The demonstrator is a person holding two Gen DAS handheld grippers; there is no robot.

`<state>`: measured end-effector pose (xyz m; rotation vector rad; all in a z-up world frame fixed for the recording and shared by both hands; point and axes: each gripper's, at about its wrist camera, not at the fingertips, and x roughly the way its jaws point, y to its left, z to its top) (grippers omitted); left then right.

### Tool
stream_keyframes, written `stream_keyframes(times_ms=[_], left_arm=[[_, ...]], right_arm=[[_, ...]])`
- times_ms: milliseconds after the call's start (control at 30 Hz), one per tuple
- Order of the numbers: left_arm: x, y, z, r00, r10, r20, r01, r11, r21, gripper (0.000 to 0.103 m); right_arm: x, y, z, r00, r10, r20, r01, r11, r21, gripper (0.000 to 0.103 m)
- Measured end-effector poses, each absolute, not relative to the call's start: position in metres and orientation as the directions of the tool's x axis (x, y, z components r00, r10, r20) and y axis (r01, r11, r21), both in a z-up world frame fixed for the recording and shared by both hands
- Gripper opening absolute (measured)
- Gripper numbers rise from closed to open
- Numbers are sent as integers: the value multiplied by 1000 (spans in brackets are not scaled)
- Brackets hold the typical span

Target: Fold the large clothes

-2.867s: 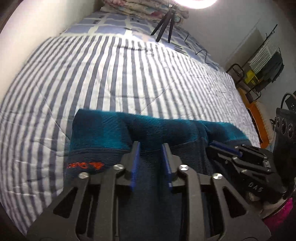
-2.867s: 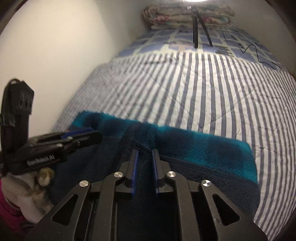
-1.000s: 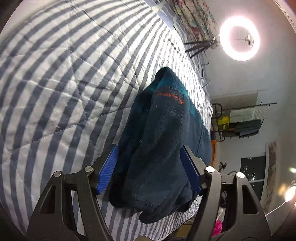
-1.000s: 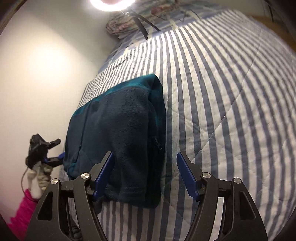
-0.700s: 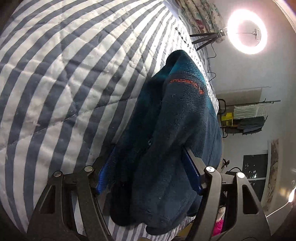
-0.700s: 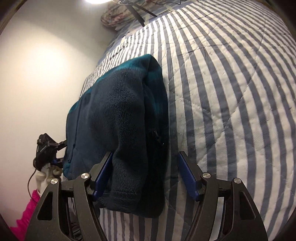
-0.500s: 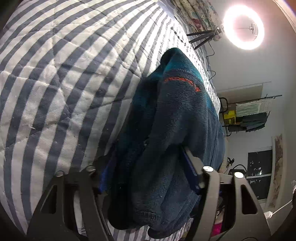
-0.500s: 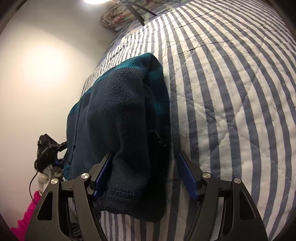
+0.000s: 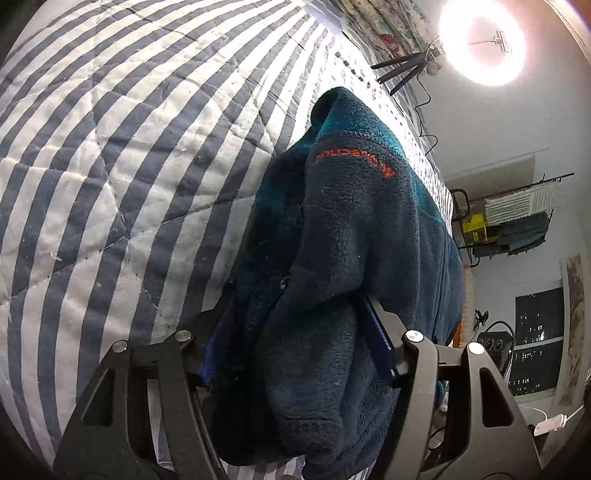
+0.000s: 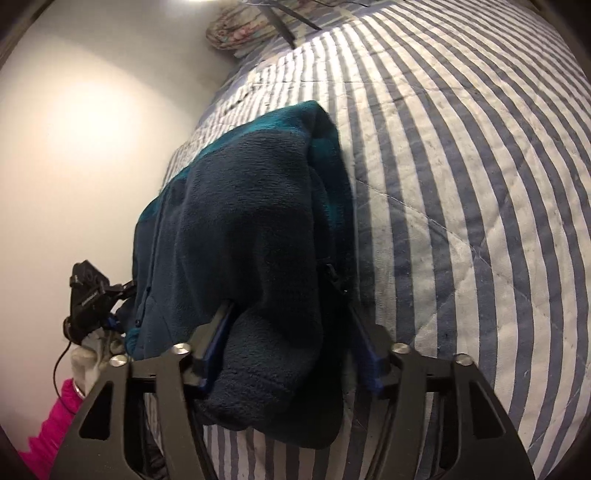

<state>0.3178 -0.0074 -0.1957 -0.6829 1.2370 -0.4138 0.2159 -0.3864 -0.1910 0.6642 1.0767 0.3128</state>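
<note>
A dark navy and teal fleece jacket (image 9: 362, 221) with orange lettering lies folded into a thick bundle on the striped quilt (image 9: 110, 147). My left gripper (image 9: 291, 310) straddles one end of the bundle, and its blue pads sink into the fleece on both sides. In the right wrist view the same jacket (image 10: 251, 203) fills my right gripper (image 10: 290, 310). Its jaws are closing, with the fabric bulging over the left pad. The left gripper (image 10: 92, 299) shows at the far end of the bundle there.
The quilt (image 10: 461, 147) spreads wide beyond the jacket. A ring light (image 9: 480, 40) on a tripod (image 9: 402, 66) stands on the bed near folded bedding (image 10: 240, 33). A wall (image 10: 74, 129) runs along one side, a clothes rack (image 9: 517, 214) stands off the other. A pink sleeve (image 10: 55, 424) shows.
Both grippers have pushed forward and down over the ends of the folded jacket. The fleece now sits deeper between the jaws and bulges around the pads.
</note>
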Motion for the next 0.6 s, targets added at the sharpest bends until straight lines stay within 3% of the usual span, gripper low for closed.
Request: stream_keyframes(times_ms=[67,133,300,467,533,600], left_arm=[[315,-7,-195,293,-629,-720,-62,739,-671,66],[315,-9,-193,294,-630,-719,-53,741,-670,57],[315,-24,-179,310,-587,-748,7,788,-615,42],[316,-29,-179,318,-583,-747,9,790,-613,43],[318,-27,-184,319,-593,-739,-16,777,-630,55],[321,-25,-190,314,-607,-730,-28,762,-647,56]], right_arm=[[213,-392,-192,458,553,-696,83,753,653,63],[214,-392,-192,455,555,-696,74,756,651,61],[216,-381,-179,458,515,-724,37,803,595,43],[217,-374,-176,462,496,-735,37,818,574,45],[218,-378,-179,458,512,-727,56,799,598,49],[220,-380,-183,457,532,-713,66,779,623,48]])
